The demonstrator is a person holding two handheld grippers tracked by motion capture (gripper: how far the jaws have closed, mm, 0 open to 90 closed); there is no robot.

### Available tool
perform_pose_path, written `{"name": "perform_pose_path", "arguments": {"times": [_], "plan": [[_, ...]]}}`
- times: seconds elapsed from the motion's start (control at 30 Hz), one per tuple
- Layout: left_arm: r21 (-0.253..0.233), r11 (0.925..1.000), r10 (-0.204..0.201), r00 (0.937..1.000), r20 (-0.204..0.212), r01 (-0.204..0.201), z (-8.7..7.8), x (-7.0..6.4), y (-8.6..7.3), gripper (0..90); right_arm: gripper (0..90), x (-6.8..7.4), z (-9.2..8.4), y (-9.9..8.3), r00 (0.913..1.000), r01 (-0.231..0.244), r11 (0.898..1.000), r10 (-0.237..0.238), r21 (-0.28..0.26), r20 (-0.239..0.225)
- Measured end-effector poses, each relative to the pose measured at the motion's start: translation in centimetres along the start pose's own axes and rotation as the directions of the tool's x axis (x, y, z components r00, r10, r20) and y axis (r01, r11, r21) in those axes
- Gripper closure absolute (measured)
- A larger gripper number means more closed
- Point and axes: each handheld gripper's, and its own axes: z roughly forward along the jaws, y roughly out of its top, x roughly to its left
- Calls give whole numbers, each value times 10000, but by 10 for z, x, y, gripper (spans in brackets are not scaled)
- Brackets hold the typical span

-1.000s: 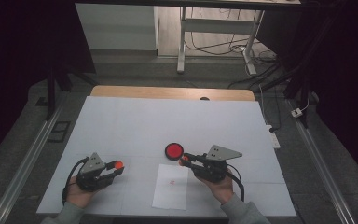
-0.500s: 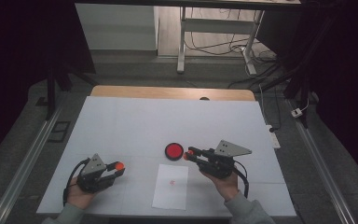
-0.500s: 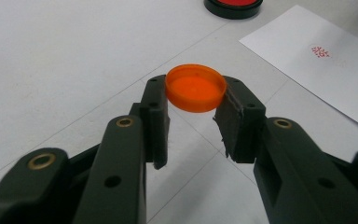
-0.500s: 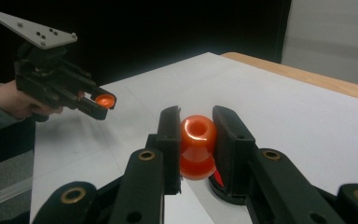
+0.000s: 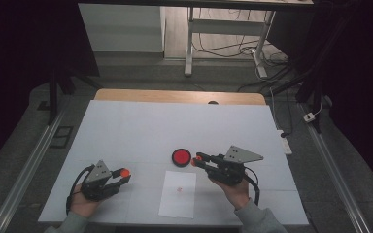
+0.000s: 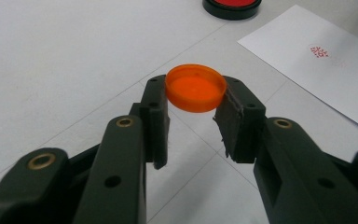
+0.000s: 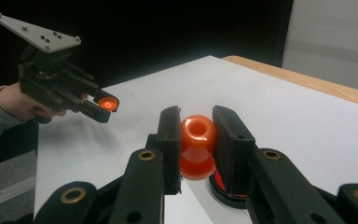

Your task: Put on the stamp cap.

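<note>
Gripping an orange stamp point(image 7: 197, 147), the right gripper's point(image 5: 197, 159) jaws are clamped; left gripper point(image 6: 193, 100) pinches an orange cap point(image 6: 196, 87).

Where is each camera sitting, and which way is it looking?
High view: above the person's side, looking forward and down on the table; both forearms, left gripper and right gripper show.
Left gripper view: rides the left gripper, looking along its jaws, shut on an orange cap.
Right gripper view: rides the right gripper, looking along its jaws, shut on an orange stamp; the other hand shows farther off.
Shared: the high and left gripper views both show the paper and the ink pad.
</note>
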Motion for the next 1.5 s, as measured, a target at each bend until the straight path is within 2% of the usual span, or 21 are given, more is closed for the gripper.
{"name": "perform_pose_path", "arguments": {"times": [0.47,0.67,0.83,1.33,1.5], "plan": [[-3,10000,88,10000,18,-88,1,-1,2,641,724,-1,-1,2,10000,-2,10000,2,-59,0],[-20,10000,-20,10000,18,20,1,-1,2,641,724,-1,0,1,10000,-59,10000,59,-71,-60],[-49,9999,113,9999,-25,-114,1,-6,5,641,724,-1,1,1,9999,-65,10000,65,-54,-90],[-249,9990,397,9975,580,-383,13,-22,24,641,724,0,4,4,9999,62,9999,-63,-106,-140],[-312,9977,624,9951,764,-602,17,-28,32,641,724,0,4,5,9999,66,9999,-67,-101,-102]]}}
